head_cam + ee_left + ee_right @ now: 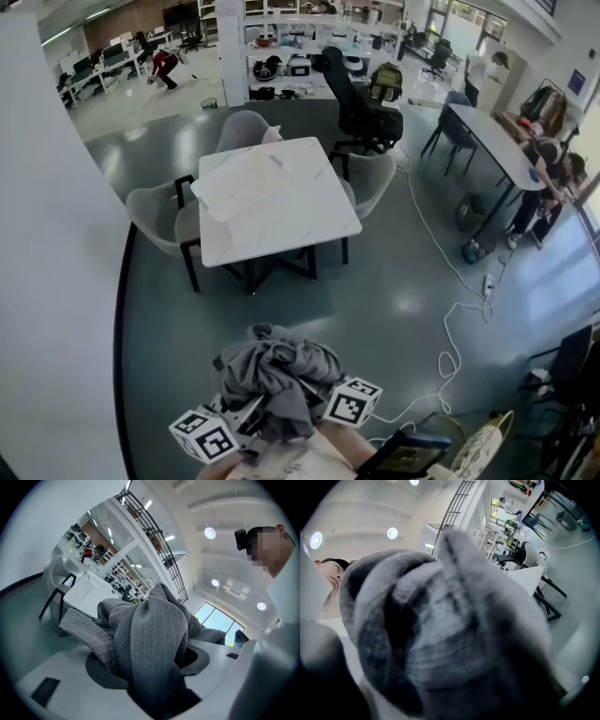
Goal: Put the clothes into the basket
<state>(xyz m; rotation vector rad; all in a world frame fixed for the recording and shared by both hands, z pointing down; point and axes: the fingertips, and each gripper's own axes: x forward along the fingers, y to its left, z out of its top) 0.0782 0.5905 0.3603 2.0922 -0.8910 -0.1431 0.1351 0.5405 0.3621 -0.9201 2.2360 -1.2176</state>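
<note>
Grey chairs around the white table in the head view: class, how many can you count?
3: a far chair beyond the white table, a left chair and a right chair. The tabletop may hide another.

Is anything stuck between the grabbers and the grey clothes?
Nothing is. The grey clothes are bunched right between the jaws of the left gripper and the right gripper, and both grip them. No basket shows in any view, only a white table with chairs ahead.
</note>
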